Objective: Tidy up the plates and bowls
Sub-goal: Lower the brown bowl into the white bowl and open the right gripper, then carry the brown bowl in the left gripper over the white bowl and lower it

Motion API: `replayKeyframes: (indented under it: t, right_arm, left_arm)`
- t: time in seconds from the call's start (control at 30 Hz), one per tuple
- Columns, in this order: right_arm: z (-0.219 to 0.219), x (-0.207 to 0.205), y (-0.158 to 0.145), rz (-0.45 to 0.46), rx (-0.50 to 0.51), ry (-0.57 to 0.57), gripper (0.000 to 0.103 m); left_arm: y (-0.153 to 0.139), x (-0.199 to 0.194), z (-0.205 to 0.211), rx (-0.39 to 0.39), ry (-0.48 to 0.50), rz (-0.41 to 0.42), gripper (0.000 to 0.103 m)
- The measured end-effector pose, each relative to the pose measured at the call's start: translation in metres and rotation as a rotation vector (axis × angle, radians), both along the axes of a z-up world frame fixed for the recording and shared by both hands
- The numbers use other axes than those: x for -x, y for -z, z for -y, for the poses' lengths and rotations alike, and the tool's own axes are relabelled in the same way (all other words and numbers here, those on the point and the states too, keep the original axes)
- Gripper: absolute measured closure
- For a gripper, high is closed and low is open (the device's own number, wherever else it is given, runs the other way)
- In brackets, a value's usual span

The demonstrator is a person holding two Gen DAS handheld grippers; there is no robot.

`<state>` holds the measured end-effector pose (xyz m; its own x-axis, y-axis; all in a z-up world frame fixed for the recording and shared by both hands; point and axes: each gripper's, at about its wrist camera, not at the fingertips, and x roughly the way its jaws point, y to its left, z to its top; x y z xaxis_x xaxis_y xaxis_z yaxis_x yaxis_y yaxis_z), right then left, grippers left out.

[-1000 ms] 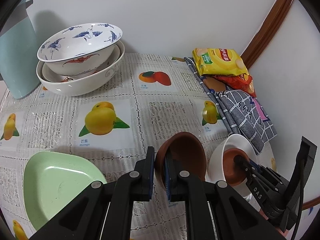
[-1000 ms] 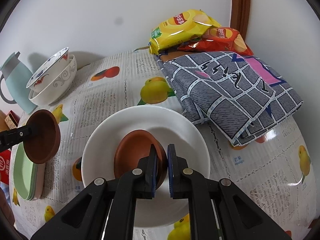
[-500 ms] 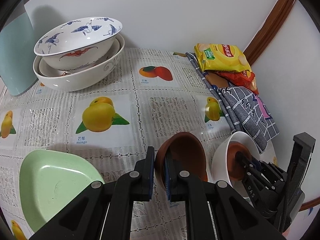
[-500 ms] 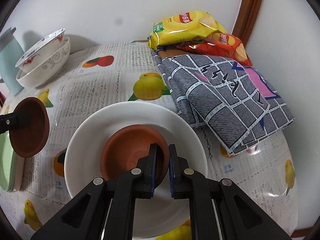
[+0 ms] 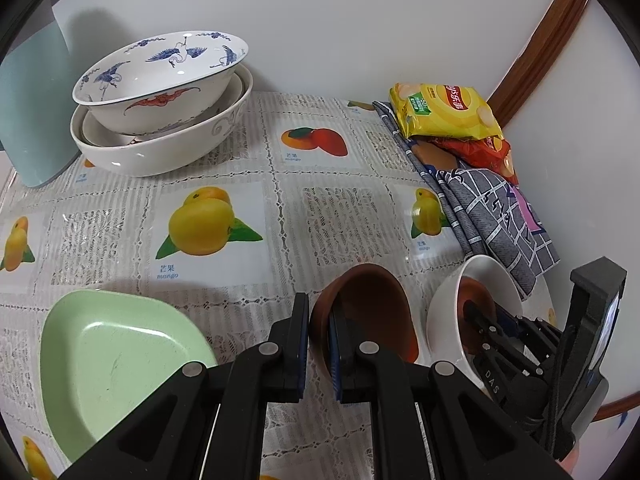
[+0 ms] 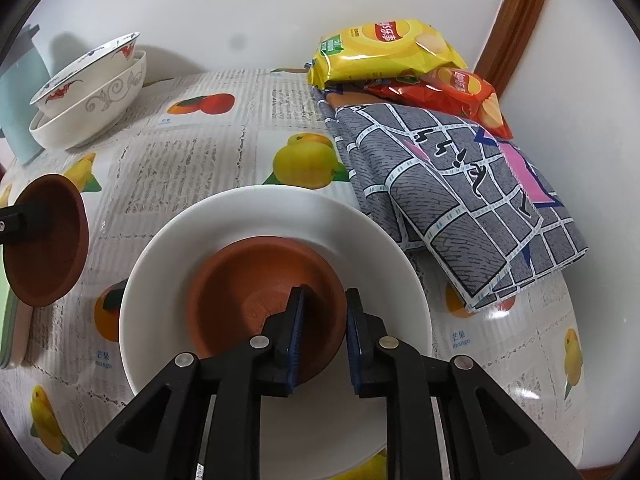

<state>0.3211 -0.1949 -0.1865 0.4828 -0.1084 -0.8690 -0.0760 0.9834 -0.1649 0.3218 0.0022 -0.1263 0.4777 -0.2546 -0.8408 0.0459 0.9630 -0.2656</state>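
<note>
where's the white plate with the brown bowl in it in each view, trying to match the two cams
Left wrist view: the white plate is at lower right, seen nearly edge-on, with the right gripper reaching into it.
Right wrist view: the white plate fills the lower centre, a brown bowl sitting in it.
Shared landmark: the yellow chip bag lying by the back wall, beyond the plate.
</note>
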Motion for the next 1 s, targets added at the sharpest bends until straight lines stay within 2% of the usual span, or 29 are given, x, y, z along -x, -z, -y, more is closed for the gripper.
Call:
replayKeyframes:
  t: [0.23, 0.5, 0.63, 0.77, 0.83, 1.0]
  right_arm:
    - [0.002, 0.006, -0.01, 0.019, -0.036, -0.004, 0.067]
    - [0.003, 0.026, -0.036, 0.071, -0.053, -0.001, 0.065]
    - [0.008, 0.043, -0.057, 0.122, -0.061, 0.005, 0.058]
    - [0.022, 0.063, -0.076, 0.171, -0.067, 0.023, 0.053]
    - [0.032, 0.073, -0.082, 0.187, -0.072, 0.033, 0.045]
    - [0.061, 0.097, -0.092, 0.215, -0.058, 0.072, 0.042]
  left_arm:
    - [-0.006, 0.012, -0.006, -0.002, -0.019, 0.003, 0.094]
    - [-0.024, 0.032, -0.005, -0.013, -0.022, 0.032, 0.094]
    - [-0.037, 0.041, 0.004, -0.018, -0.014, 0.054, 0.094]
    - [-0.047, 0.054, 0.016, -0.021, -0.004, 0.075, 0.094]
    - [-0.05, 0.059, 0.022, -0.016, -0.003, 0.08, 0.094]
    - [-0.051, 0.07, 0.038, -0.009, 0.0, 0.081, 0.094]
